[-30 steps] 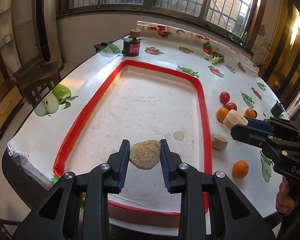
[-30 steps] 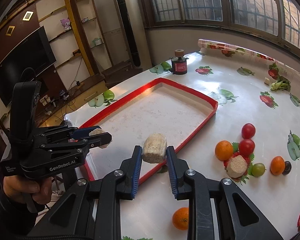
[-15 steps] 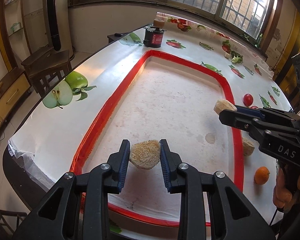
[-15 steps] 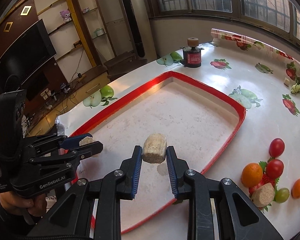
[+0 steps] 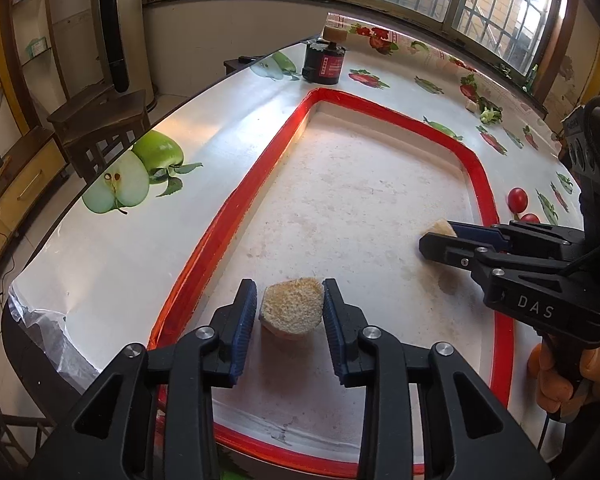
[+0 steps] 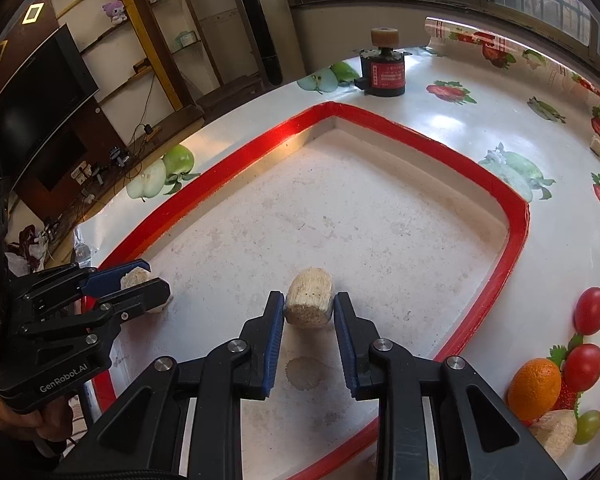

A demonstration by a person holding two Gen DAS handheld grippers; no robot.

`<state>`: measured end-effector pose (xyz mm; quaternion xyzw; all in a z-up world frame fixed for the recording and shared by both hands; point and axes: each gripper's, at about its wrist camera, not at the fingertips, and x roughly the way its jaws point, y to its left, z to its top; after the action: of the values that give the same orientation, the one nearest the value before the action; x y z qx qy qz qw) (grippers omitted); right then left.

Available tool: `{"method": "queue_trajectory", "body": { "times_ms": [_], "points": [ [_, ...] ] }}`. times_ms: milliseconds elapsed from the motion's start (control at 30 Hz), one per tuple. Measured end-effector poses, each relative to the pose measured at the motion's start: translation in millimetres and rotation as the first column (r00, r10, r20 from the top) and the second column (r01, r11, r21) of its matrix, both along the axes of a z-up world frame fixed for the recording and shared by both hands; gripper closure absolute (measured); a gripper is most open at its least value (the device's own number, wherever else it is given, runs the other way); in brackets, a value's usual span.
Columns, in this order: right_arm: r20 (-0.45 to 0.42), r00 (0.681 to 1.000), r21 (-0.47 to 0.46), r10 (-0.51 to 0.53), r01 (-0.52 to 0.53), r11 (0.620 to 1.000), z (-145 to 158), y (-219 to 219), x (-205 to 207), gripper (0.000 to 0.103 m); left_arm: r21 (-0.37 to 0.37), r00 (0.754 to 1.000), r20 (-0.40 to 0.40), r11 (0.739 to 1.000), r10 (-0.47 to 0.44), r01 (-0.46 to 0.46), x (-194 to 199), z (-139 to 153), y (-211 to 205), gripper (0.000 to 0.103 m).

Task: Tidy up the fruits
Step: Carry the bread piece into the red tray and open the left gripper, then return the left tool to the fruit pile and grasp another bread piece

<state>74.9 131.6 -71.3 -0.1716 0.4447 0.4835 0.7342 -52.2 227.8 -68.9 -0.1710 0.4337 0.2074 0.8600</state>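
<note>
My left gripper (image 5: 290,308) has opened a little around a tan rough chunk (image 5: 292,310), which sits on the floor of the red-rimmed tray (image 5: 236,216) near its near left corner. My right gripper (image 6: 308,312) also stands slightly open around a second tan chunk (image 6: 309,297), low over the tray floor. The right gripper (image 5: 440,240) shows in the left wrist view at the tray's right side. The left gripper (image 6: 140,280) shows in the right wrist view with its chunk (image 6: 134,278).
Red tomatoes (image 6: 590,312), an orange (image 6: 534,384), a green grape (image 6: 588,426) and another tan chunk (image 6: 556,432) lie on the fruit-print tablecloth right of the tray. A black jar with a red label (image 5: 324,64) stands beyond the tray. The table edge (image 5: 40,320) runs at left.
Both grippers have come down over the tray with their chunks. The left jaws have parted from their chunk, now resting on the tray floor; the right jaws have loosened too.
</note>
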Motion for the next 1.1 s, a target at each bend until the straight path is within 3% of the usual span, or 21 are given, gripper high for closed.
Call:
{"method": "queue_trajectory", "body": {
  "times_ms": [100,233,333,467,1100],
  "points": [
    [0.006,1.0,0.002,0.0,0.0,1.0,2,-2,-1,0.074,-0.005,1.0,-0.01,1.0,0.014,-0.014,-2,-2,1,0.066],
    [0.027,1.0,0.023,0.001,-0.001,1.0,13,-8,-6,0.06,0.003,1.0,-0.005,1.0,0.028,-0.028,-6,2,-1,0.061],
    [0.037,0.999,0.042,-0.003,0.001,0.999,22,-16,-9,0.059,0.011,1.0,0.001,0.999,0.031,-0.031,-6,6,-4,0.061],
    [0.047,0.999,0.061,-0.013,0.01,0.998,33,-27,-12,0.059,0.027,1.0,0.008,0.999,0.025,-0.025,-7,12,-11,0.05],
    [0.066,0.99,0.12,-0.128,0.119,0.986,55,-113,-20,0.052,0.047,0.999,0.042,0.998,-0.03,0.028,-7,34,-46,0.05]
  ]
}}
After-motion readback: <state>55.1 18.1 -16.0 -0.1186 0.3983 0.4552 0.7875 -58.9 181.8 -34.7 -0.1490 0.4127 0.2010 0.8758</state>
